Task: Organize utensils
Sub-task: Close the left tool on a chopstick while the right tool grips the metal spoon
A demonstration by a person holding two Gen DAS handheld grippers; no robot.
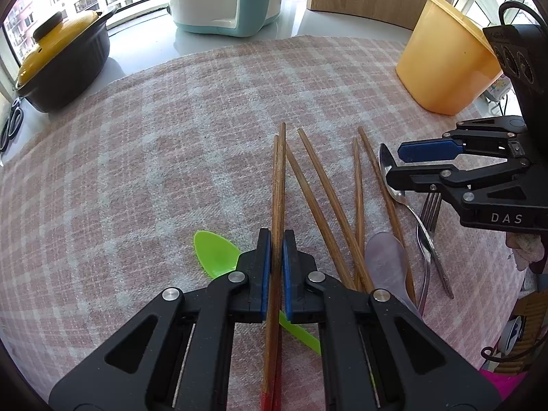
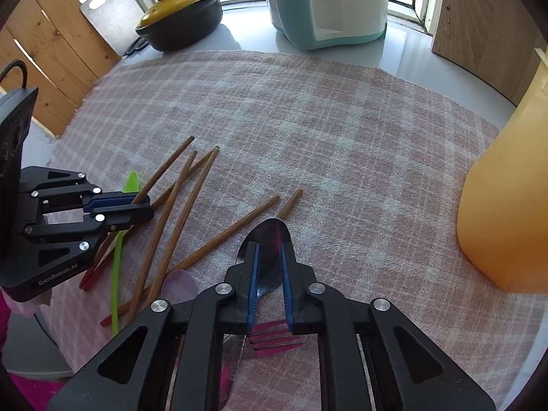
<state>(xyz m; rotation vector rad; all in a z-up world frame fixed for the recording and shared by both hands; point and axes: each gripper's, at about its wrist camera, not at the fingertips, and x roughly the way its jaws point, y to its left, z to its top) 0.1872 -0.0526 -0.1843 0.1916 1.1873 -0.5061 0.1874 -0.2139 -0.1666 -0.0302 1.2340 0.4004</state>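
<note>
**Two chopsticks clamped on the left, a spoon straddled on the right**

Two wooden chopsticks [image 1: 278, 205] are clenched together between the blue pads of the left gripper [image 1: 276, 239], their red-tipped ends running back under the gripper body. A green plastic spoon [image 1: 215, 253] is seen on the cloth just beneath that gripper. Four more chopsticks [image 1: 328, 212] lie fanned out on the pink checked cloth [image 1: 137, 171] between the two grippers, with a translucent purple spoon [image 1: 387, 257] resting over their near ends.

The right gripper [image 2: 269, 250] is held partly spread over the bowl of a metal spoon [image 2: 270, 233]; the spoon lies between the pads, and no pressing contact can be made out. A metal fork [image 1: 430, 209] is crossed beside the metal spoon's handle, and a pink plastic fork [image 2: 270, 340] is glimpsed beneath the right gripper.

An orange plastic container [image 1: 445, 65] stands upright on the far right part of the cloth, well apart from the utensils. A black pot with a yellow lid [image 1: 58, 65] and a white-and-teal appliance [image 1: 222, 0] are set beyond the cloth.
</note>
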